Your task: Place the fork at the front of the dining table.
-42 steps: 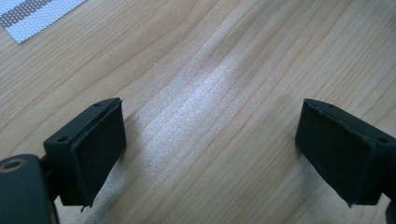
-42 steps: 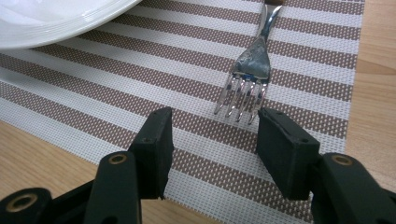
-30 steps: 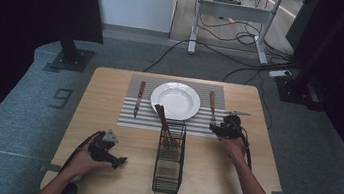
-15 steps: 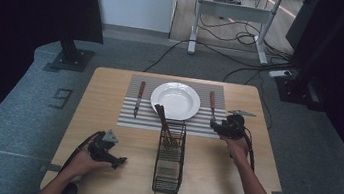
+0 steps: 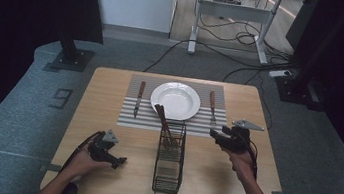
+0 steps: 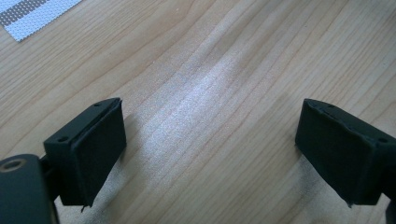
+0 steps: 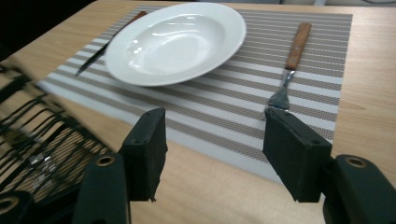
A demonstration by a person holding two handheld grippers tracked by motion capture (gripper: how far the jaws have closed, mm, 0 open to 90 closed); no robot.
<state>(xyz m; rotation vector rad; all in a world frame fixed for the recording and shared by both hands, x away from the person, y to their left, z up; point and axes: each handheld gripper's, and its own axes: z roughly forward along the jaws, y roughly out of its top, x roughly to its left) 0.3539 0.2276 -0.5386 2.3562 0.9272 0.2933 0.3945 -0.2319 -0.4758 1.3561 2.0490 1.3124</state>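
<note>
High view, nearest first: the left tool (image 5: 118, 160) rests low on the wooden bench (image 5: 109, 99), jaws spread over bare wood. A black wire basket (image 5: 169, 164) stands mid-bench with a wooden-handled utensil (image 5: 163, 121) leaning in it. The right tool (image 5: 213, 133), jaws apart and empty, hovers just off the striped placemat (image 5: 129, 116). Farther on the mat lie a fork (image 7: 288, 65), a white plate (image 5: 175, 100) and a knife (image 5: 139, 97).

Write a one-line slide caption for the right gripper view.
Open hand-held gripper faces a white plate and fork on a striped placemat.
</note>
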